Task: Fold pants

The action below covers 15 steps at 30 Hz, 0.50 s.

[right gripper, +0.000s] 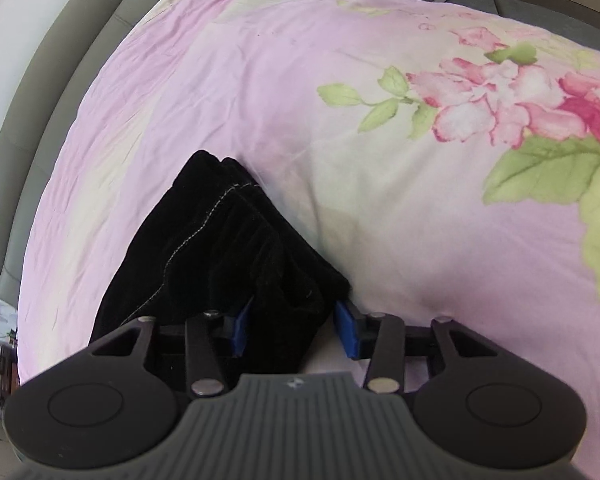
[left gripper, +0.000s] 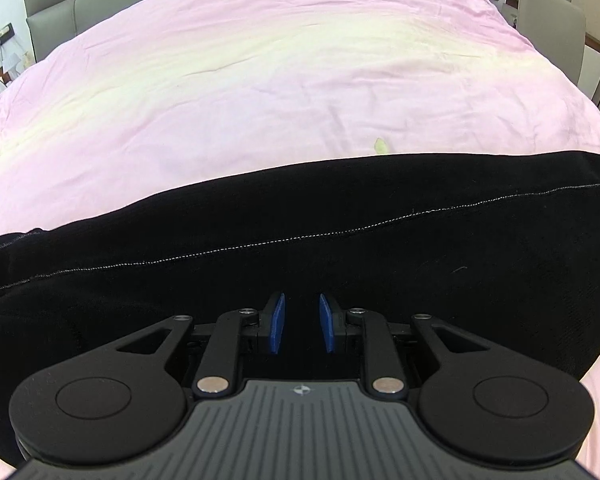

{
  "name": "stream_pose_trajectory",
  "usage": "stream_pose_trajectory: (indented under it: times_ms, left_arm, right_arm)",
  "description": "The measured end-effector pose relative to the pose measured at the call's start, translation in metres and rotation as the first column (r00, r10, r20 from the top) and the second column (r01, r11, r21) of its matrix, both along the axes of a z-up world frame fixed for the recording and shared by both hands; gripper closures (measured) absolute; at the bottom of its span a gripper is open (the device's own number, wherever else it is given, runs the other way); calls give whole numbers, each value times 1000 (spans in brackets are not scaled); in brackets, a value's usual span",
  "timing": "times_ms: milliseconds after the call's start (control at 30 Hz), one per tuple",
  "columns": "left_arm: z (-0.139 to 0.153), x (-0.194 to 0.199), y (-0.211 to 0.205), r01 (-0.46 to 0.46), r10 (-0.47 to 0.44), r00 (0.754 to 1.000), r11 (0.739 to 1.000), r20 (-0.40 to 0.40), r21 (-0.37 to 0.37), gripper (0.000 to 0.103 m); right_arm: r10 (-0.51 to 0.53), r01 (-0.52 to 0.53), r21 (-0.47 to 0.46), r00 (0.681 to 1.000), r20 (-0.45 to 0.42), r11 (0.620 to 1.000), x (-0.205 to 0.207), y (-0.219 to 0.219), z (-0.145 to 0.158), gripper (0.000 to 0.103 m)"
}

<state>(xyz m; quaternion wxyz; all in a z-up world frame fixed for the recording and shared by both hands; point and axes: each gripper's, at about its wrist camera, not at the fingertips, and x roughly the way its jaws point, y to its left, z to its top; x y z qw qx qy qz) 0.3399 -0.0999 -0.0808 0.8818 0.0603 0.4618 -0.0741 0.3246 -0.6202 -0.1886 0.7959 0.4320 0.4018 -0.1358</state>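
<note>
A: Where are the black pants found?

B: They are laid across the near edge of the pink floral bedsheet, seemingly folded leg over leg already.

A: How are the tools set?

B: The left tool is held over the pants, slightly spread, nothing pinched. The right tool is spread around a bunched end, not yet pressed together. Crosswise folds are judged still outstanding.

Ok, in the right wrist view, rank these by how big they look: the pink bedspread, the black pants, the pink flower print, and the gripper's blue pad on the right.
Largest to smallest as they look:
1. pink bedspread, which fills most of the view
2. black pants
3. pink flower print, though the frame edge cuts it off, so second and third place are unsure
4. blue pad, small though nearest the camera
</note>
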Motion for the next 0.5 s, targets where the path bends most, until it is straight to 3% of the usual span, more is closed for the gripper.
stream_pose_trajectory:
  times_ms: [167,367,500]
  left_arm:
    - [2,5,-10,34,-34,999,998,-8,-51,77]
    - [1,16,-31,122,-123,992,990,-2,-65,77]
    - [-22,39,-46,126,-127,992,992,-22,-11,77]
  right_arm:
    - [31,-34,-123,999,-21,992,5,15,19,76]
    - [108,-93,-312,994,30,946,4,27,95,82]
    - [99,-108,-336,994,-45,936,17,27,89,82]
